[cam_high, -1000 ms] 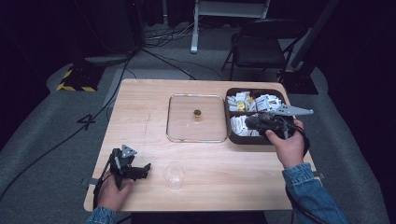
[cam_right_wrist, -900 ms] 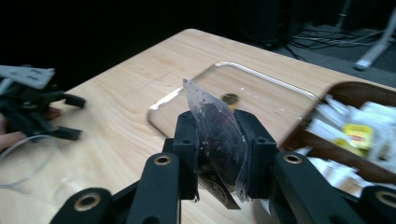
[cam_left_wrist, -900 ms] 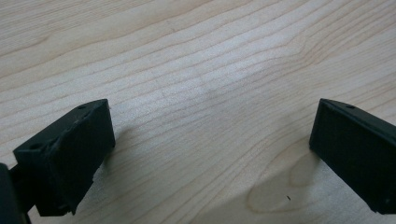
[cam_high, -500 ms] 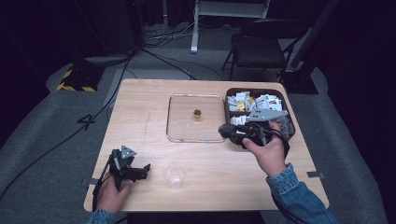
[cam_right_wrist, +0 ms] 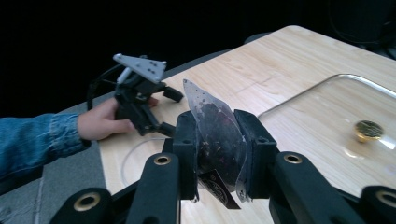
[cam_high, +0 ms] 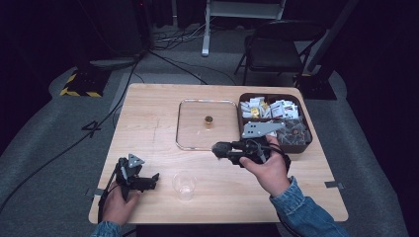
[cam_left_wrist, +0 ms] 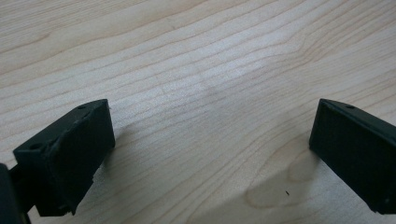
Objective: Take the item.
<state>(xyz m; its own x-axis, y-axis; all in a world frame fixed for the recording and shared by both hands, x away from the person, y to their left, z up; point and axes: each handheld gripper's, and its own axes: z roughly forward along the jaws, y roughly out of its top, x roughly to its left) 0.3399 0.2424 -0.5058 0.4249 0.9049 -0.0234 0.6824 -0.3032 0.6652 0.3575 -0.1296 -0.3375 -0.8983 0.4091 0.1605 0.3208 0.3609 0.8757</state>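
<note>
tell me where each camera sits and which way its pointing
High view: above the person's side, looking forward and down on the table; both forearms enter from below, left tool, right tool.
Left gripper view: on the left tool, facing bare wood between open jaws.
Right gripper view: on the right tool, shut on a clear packet, facing the left hand.
Shared: high and right gripper views both show the glass lid.

A dark speckled clear packet (cam_right_wrist: 218,140), a pale wood-grain table (cam_high: 148,123), a brown box (cam_high: 305,129).
</note>
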